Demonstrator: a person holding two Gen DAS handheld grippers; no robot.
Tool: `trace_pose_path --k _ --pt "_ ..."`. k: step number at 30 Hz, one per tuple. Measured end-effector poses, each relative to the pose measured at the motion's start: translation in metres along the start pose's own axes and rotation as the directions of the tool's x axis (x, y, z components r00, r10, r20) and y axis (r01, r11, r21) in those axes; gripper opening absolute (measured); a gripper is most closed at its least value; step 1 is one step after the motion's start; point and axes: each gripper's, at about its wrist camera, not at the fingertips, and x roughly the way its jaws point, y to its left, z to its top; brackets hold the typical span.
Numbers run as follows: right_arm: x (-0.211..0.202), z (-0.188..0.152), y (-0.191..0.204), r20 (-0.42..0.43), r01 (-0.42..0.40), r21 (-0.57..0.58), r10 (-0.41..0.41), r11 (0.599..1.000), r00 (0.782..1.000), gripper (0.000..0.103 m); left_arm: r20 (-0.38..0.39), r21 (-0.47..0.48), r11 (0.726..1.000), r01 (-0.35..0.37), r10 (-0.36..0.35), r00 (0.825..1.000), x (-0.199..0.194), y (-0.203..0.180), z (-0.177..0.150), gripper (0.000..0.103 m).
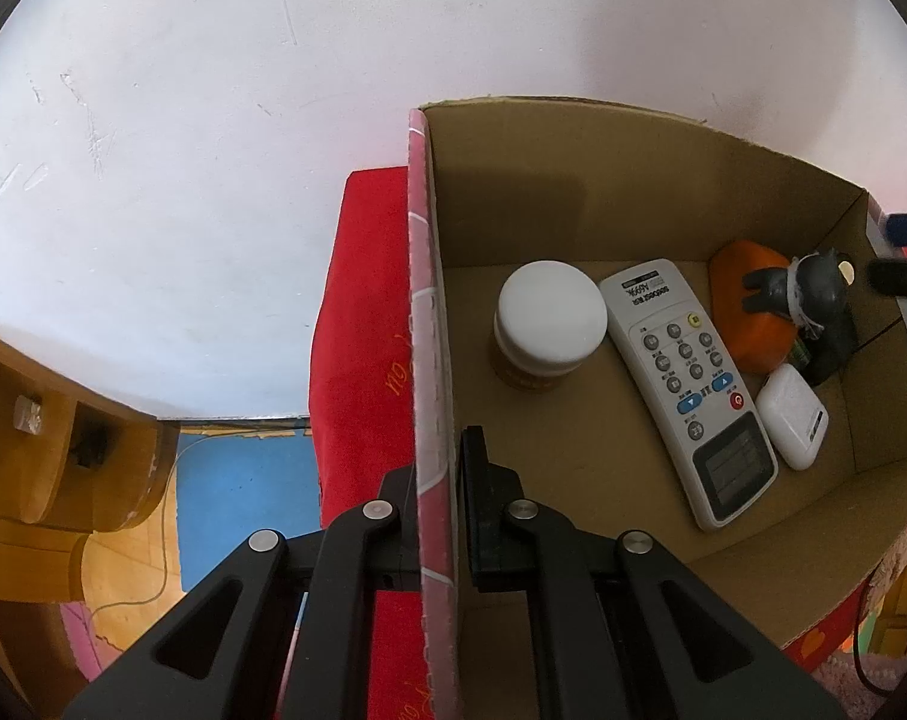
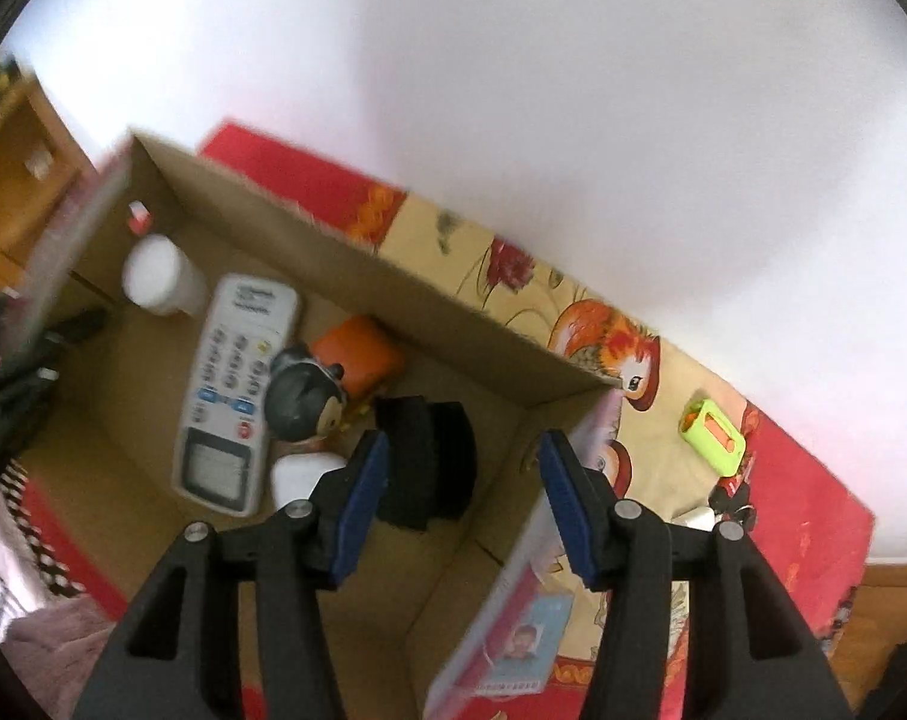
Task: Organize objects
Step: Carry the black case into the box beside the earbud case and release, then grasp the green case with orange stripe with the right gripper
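Note:
My left gripper (image 1: 437,480) is shut on the left wall of an open cardboard box (image 1: 431,300), one finger inside and one outside. Inside lie a white-capped jar (image 1: 550,318), a grey remote control (image 1: 687,384), an orange pouch (image 1: 747,312), a grey figurine (image 1: 813,294) and a white earbud case (image 1: 792,414). My right gripper (image 2: 462,480) hangs open over the right end of the box (image 2: 393,264). A black object (image 2: 426,462) rests on the box floor under it, and the blue pads (image 2: 363,498) do not press it.
The box stands on a red and floral cloth (image 2: 573,300) against a white wall. On the cloth right of the box lie a lime-green item (image 2: 711,435), dark keys (image 2: 732,498) and a photo card (image 2: 534,636). Wooden furniture (image 1: 45,450) stands at the left.

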Motion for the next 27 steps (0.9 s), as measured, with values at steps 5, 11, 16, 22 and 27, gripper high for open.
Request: trace_pose_path --k 5,11,16,22,27 --pt "-0.035 -0.02 -0.051 0.087 -0.048 0.144 0.035 0.988 0.996 0.053 -0.001 0.0 1.0 0.001 -0.001 1.0 -0.003 0.003 0.002 0.008" --pt "-0.018 -0.033 -0.134 0.11 -0.077 0.435 0.032 0.897 0.993 0.064 -0.007 0.012 1.0 -0.008 0.008 1.0 0.0 0.0 0.0 0.008" --pt "0.03 -0.04 -0.19 0.142 -0.136 0.609 0.061 0.782 0.988 0.079 -0.012 0.017 1.0 -0.019 0.019 1.0 0.0 -0.002 -0.001 0.008" --pt "0.072 -0.021 -0.2 0.067 0.006 0.567 -0.054 0.824 0.996 0.08 -0.019 0.018 0.999 -0.027 0.027 0.999 0.003 -0.007 0.0 0.008" --pt "0.095 -0.014 -0.206 -0.002 0.061 0.56 -0.073 0.826 0.997 0.08 -0.02 0.013 0.999 -0.031 0.031 0.999 0.003 -0.012 0.001 0.008"
